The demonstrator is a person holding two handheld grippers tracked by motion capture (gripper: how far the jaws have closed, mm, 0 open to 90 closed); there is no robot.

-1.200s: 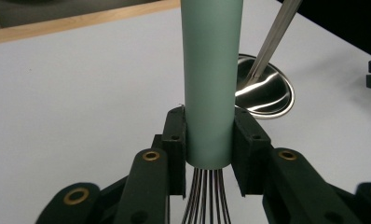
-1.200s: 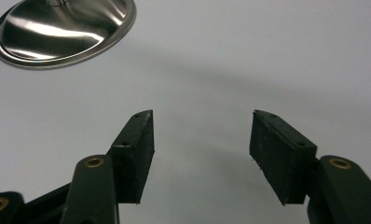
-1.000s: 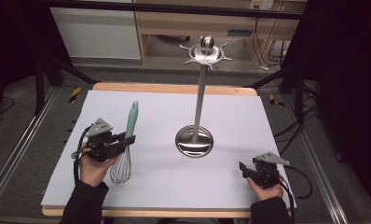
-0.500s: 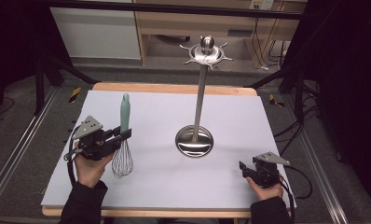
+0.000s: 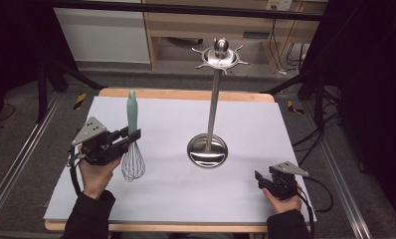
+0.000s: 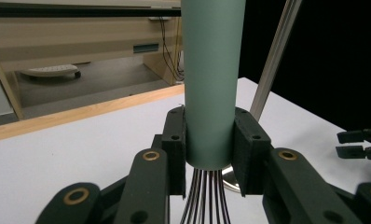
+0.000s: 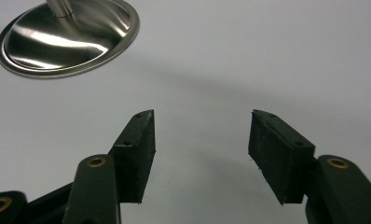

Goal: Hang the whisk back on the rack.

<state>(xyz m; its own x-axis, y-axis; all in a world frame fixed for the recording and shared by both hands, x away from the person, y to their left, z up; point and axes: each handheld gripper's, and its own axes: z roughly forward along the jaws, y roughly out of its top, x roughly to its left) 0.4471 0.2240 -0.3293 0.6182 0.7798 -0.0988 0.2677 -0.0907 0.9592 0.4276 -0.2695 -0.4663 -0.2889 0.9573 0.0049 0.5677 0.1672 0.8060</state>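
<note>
Left tool [image 5: 131, 135]: I grip the whisk [image 5: 132, 144] upright by its handle;
Right tool [image 5: 258, 178]: I keep it released, on the counter [image 5: 236, 119]

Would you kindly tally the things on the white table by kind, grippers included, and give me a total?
Whisk, green handle, clamped upright in the left gripper: 1
Steel stand with hooks at its top: 1
Grippers, the left one and the right gripper, which is open: 2
Total: 4
</note>
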